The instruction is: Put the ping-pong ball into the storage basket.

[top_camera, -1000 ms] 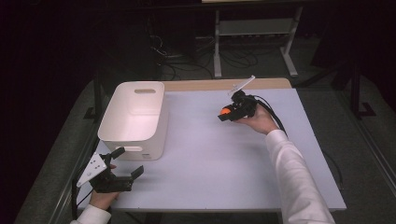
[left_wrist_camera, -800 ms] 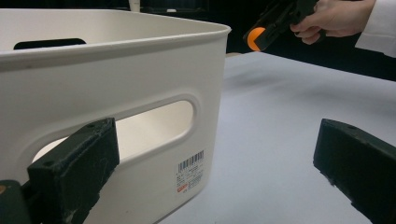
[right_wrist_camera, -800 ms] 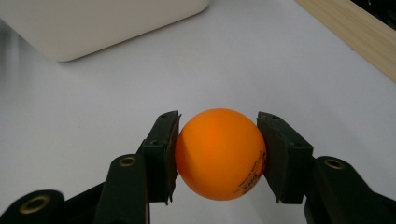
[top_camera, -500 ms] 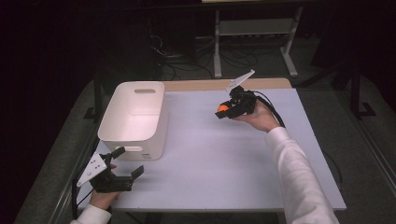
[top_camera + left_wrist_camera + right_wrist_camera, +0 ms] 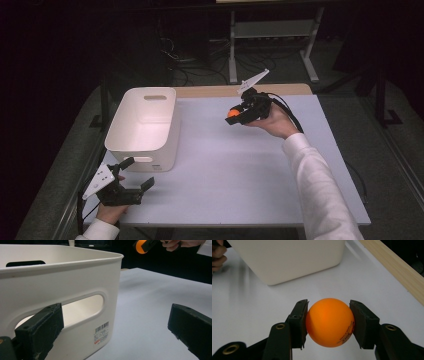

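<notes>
An orange ball [image 5: 329, 322] sits clamped between the two black pads of my right gripper [image 5: 329, 323]. From above, that gripper [image 5: 234, 115] hangs over the far middle of the white table [image 5: 240, 170], its ball [image 5: 233, 113] at the tip, pointing left toward the white bin [image 5: 145, 125]. My left gripper [image 5: 137, 174] rests open at the table's near left corner, just in front of the bin's near wall [image 5: 75, 300]. Its jaws stand wide apart with nothing between them. The ball [image 5: 141, 245] also shows far off in the left gripper view.
A wooden strip [image 5: 240, 90] runs along the table's far edge. The bin has a handle slot and a barcode label [image 5: 101, 333] on its near wall. A metal shelf frame [image 5: 272, 30] and cables stand on the dark floor beyond.
My right gripper has risen with the orange ball and drifted slightly left. The left gripper has stayed where it was.
</notes>
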The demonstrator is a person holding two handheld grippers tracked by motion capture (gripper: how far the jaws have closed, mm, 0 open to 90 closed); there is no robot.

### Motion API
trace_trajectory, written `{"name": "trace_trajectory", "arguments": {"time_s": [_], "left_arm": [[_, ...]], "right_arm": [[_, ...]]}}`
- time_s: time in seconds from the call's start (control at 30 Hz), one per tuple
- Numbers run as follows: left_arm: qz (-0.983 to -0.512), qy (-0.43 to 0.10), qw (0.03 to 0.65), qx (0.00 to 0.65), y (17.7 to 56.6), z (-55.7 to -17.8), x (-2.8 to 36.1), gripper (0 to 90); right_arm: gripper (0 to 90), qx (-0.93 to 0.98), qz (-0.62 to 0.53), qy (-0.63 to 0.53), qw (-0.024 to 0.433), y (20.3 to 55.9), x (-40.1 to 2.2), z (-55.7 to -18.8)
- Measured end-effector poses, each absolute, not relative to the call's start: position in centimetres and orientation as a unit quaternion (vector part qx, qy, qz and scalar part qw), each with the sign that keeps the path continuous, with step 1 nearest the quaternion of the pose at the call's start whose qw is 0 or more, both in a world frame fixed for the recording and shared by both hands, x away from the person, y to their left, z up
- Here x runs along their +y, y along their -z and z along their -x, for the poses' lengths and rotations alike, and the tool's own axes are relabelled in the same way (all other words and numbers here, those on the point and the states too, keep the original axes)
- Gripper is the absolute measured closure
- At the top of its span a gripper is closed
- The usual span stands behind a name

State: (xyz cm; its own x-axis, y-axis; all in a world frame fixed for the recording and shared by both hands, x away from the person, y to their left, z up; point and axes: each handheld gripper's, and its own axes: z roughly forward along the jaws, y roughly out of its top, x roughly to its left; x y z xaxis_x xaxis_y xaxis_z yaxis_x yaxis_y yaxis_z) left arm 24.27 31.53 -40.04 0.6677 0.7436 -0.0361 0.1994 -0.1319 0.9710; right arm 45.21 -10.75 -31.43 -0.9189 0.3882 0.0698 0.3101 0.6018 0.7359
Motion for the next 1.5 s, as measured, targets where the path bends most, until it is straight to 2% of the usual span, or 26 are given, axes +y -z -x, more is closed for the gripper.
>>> {"name": "trace_trajectory", "arguments": {"time_s": [0.33,1.5], "left_arm": [[-0.709,-0.238,0.577,0.33,40.1,-24.4,31.5,0.0],[-0.709,-0.237,0.576,0.331,40.1,-24.3,31.4,0.0]], "right_arm": [[49.6,0.892,-0.173,-0.415,0.036,30.0,-8.9,-45.0],[49.7,0.898,-0.106,-0.424,0.056,24.2,-4.3,-43.9]]}}
